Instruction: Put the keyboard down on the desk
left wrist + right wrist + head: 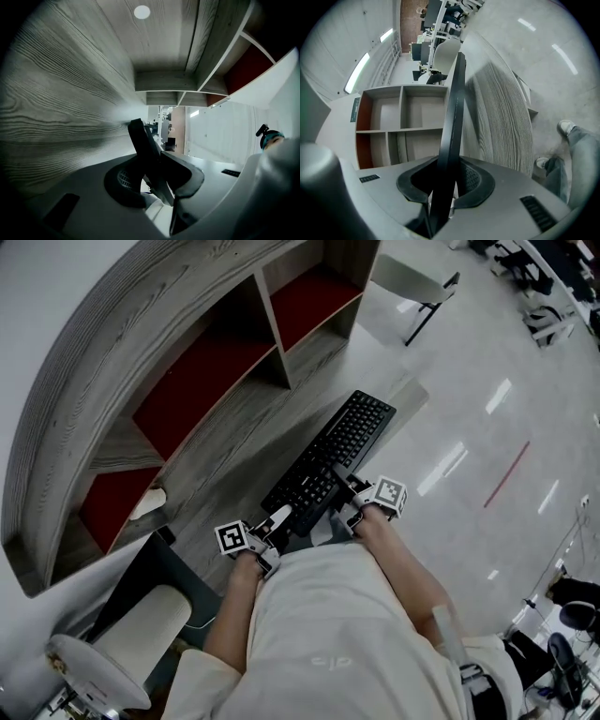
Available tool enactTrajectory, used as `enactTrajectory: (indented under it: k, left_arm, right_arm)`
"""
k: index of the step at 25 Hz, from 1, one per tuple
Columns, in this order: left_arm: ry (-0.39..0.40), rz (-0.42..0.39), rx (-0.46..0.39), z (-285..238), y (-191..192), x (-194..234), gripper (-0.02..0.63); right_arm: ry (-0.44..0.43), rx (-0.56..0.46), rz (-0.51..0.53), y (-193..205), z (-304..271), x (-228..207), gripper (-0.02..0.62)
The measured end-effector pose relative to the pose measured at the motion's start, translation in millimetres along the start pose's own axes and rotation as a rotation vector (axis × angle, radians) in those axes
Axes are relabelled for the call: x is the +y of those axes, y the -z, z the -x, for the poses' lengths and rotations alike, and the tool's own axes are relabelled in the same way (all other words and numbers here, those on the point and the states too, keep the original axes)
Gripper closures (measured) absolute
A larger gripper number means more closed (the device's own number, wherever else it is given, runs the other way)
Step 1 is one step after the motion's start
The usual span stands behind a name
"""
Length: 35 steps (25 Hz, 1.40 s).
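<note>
Head view: the left hand-held gripper and the right hand-held gripper each clamp the near long edge of the keyboard, one toward each end. This two-point hold appears intended to keep the board level as it goes down. The keyboard extends forward from both hand-held grippers over the grey worktop. Whether its underside already rests there cannot be determined. The shelf unit stands ahead and to the left, well apart. The worktop edge and open floor lie to the right.

Left gripper view: the jaws are partly closed on the keyboard's thin edge, which rises between them. The worktop grain fills the space on the left, so clearance on that side is judged small.

Right gripper view: the jaws are narrowly set and grip the keyboard edge-on. Shelf compartments lie ahead and to the left, and bare worktop lies to the right.
</note>
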<state>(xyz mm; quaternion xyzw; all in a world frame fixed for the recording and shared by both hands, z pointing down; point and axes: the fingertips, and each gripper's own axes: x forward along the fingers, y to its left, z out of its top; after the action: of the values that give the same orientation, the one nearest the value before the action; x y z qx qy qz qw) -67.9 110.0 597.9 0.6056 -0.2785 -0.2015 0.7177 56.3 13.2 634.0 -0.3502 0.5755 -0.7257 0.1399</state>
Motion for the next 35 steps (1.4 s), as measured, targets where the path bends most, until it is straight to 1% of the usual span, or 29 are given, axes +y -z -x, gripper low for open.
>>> enactTrajectory:
  k: [7, 10, 12, 14, 18, 24, 26, 28, 29, 32, 35]
  left_arm:
    - [-0.049, -0.002, 0.03, 2.7, -3.3, 11.4, 0.491]
    - [-0.069, 0.018, 0.034, 3.9, -5.0, 19.0, 0.492]
    - [-0.076, 0.026, 0.036, 3.5, -7.2, 23.8, 0.494]
    - [-0.071, 0.022, 0.039, 2.3, -9.9, 26.0, 0.496]
    - [-0.064, 0.041, 0.033, -0.7, -10.8, 29.1, 0.503]
    - [-0.039, 0.07, -0.016, -4.7, -21.5, 26.8, 0.506]
    - [-0.042, 0.068, -0.033, -3.0, -26.3, 28.6, 0.506]
    - [-0.049, 0.065, -0.048, -0.9, -30.6, 29.4, 0.506]
    - [-0.049, 0.069, -0.053, -1.2, -31.9, 29.9, 0.506]
    - [-0.054, 0.077, -0.067, -2.9, -32.3, 35.2, 0.508]
    - [-0.057, 0.056, -0.073, -2.7, -33.0, 37.4, 0.508]
  right_arm:
    - [-0.015, -0.019, -0.008, 3.3, 1.4, -4.2, 0.488]
    - [0.012, -0.003, 0.011, 6.8, 2.4, -6.8, 0.488]
    - [0.011, 0.008, 0.025, 7.8, 0.1, -8.8, 0.483]
    - [0.025, 0.021, 0.054, 8.2, -1.2, -10.0, 0.478]
    - [0.074, 0.059, 0.137, 9.4, -0.4, -16.1, 0.451]
    - [0.094, 0.083, 0.176, 9.0, -4.8, -14.9, 0.436]
    - [0.097, 0.104, 0.172, 12.5, -7.5, -15.3, 0.412]
    - [0.09, 0.126, 0.149, 16.4, -10.7, -14.2, 0.343]
    - [0.088, 0.134, 0.14, 17.1, -11.9, -14.4, 0.328]
    - [0.104, 0.151, 0.132, 17.5, -10.1, -19.5, 0.296]
    - [0.138, 0.149, 0.123, 17.1, -3.4, -27.3, 0.295]
